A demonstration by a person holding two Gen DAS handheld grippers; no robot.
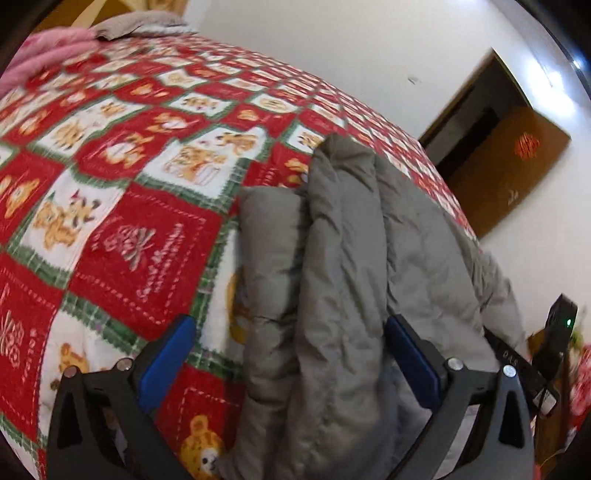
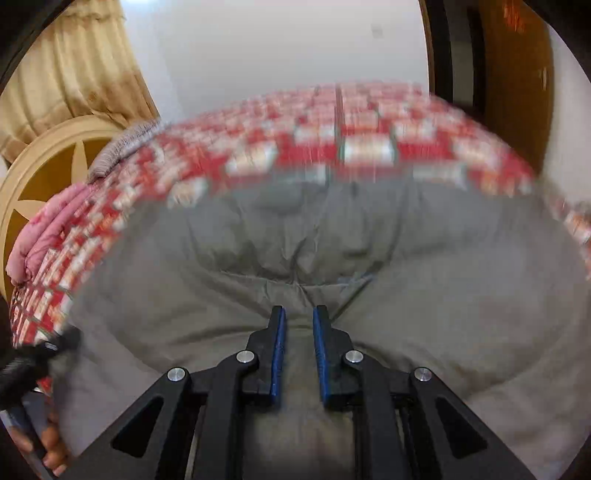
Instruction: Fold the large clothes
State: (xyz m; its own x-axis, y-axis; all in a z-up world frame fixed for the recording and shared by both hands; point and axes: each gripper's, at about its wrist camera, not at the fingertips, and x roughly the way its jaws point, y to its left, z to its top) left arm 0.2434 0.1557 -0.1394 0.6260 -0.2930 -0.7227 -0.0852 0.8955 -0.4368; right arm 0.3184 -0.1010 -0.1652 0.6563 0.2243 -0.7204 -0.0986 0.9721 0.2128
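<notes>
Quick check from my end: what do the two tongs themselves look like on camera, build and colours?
Both match. The left tongs and right tongs have matte black angular linkage arms with triangular cutouts, round silver pivot bolts, and flat blue pads lining the inner faces of the fingers. No cables show on either frame itself, and no sleeve is visible.

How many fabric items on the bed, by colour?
Grey padded jacket: 1
Red, white and green patchwork blanket: 1
Pink bedding: 1
Grey-beige knit cloth: 1
Total: 4
</notes>
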